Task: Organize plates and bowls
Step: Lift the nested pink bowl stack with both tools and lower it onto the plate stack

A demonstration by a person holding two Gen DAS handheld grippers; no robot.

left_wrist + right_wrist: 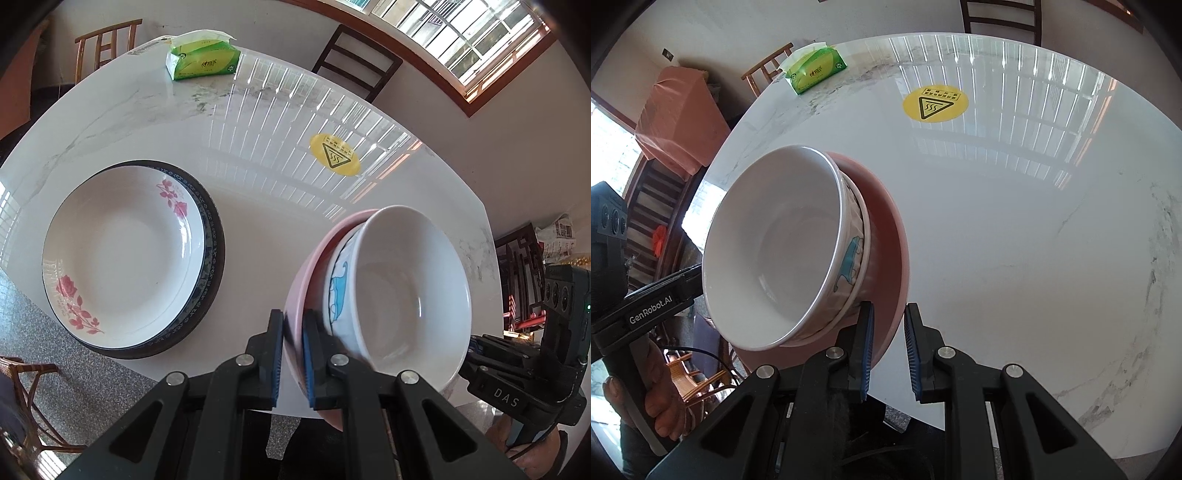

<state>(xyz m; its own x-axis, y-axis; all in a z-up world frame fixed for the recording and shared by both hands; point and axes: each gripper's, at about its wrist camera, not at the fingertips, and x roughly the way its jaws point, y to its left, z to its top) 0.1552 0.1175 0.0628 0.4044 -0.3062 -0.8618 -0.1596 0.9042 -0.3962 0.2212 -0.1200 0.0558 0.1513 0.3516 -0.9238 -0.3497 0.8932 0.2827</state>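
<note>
Carrying a nested bowl stack on two tools at once: keep both grips level with each other and move them as a pair, so the pink bowl (295,295) does not twist between them; judged advice, as the stack sits tilted and the upper bowls rest loose inside. Left tool (293,350): clenched on the pink bowl's rim, one blue pad outside the wall, the other inside. Right tool (888,350): clenched on the opposite rim of the same bowl, pads either side of the wall. Stack contents: pink bowl at the bottom; patterned bowl (338,291) with blue drawing nested in it; plain white bowl (410,288) on top, mouth turned toward the right tool's side in the left view. Position relative to tools: stack lies between the two, rim touching both, body just ahead of and above each set of fingertips; it appears clear of the worktop (258,229), though contact underneath cannot be confirmed. Plates (125,254): flowered white plate on a dark-rimmed one, resting on the worktop well to the left of the left tool, apart from the bowls. Likely step: shift the bowl stack to a tidy spot, perhaps beside the plates. Hazard, judged: smooth glazed rims may slip if either grip eases or one hand leads the other. Also beyond both tools: tissue pack (201,59), yellow sticker (334,153).
</note>
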